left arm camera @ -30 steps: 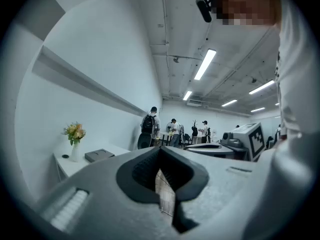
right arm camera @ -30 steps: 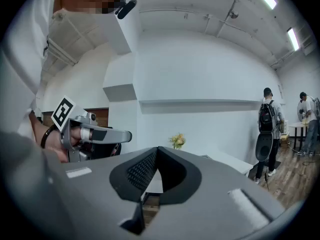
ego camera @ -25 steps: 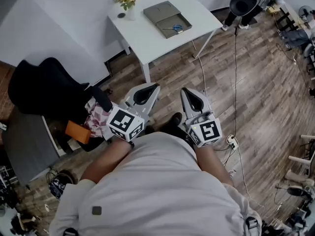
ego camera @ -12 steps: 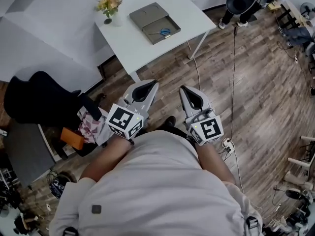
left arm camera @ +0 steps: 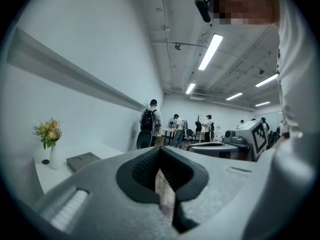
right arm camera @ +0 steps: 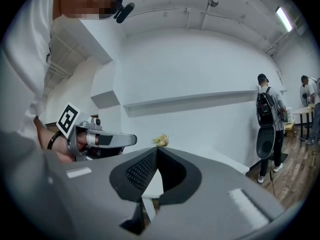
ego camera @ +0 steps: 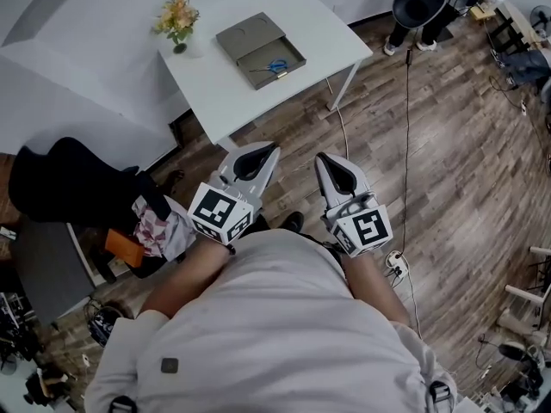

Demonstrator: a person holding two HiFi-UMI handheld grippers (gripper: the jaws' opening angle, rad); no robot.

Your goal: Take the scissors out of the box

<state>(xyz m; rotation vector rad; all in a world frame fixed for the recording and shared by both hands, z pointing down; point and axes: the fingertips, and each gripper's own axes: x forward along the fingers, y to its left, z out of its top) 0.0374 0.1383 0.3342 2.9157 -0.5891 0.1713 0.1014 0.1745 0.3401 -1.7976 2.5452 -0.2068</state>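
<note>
The scissors (ego camera: 275, 65) are located inside the open tray of the flat grey box (ego camera: 244, 37), which rests on the white surface (ego camera: 219, 93) beside a small vase of flowers (ego camera: 176, 20). The scissors are recognised by their blue handles. At this size the direction of the blades cannot be read with certainty, but the long axis appears to run roughly along the tray's near edge. Both grippers are held level above the wooden floor (ego camera: 448, 170), close to the person's body and well apart from the surface. The jaws of the left gripper (ego camera: 274, 149) are closed tip to tip with nothing between them, as shown in the left gripper view. The jaws of the right gripper (ego camera: 320, 157) are likewise closed and empty. The box lies ahead of both grippers and slightly to the left. The left gripper is almost in line with the scissors and is judged marginally nearer, while the right gripper stands just beside it on the far side. No step of the removal has been started. The gap to the surface must be covered, and the jaws of one gripper opened, before the scissors can be taken across their narrow width.
</note>
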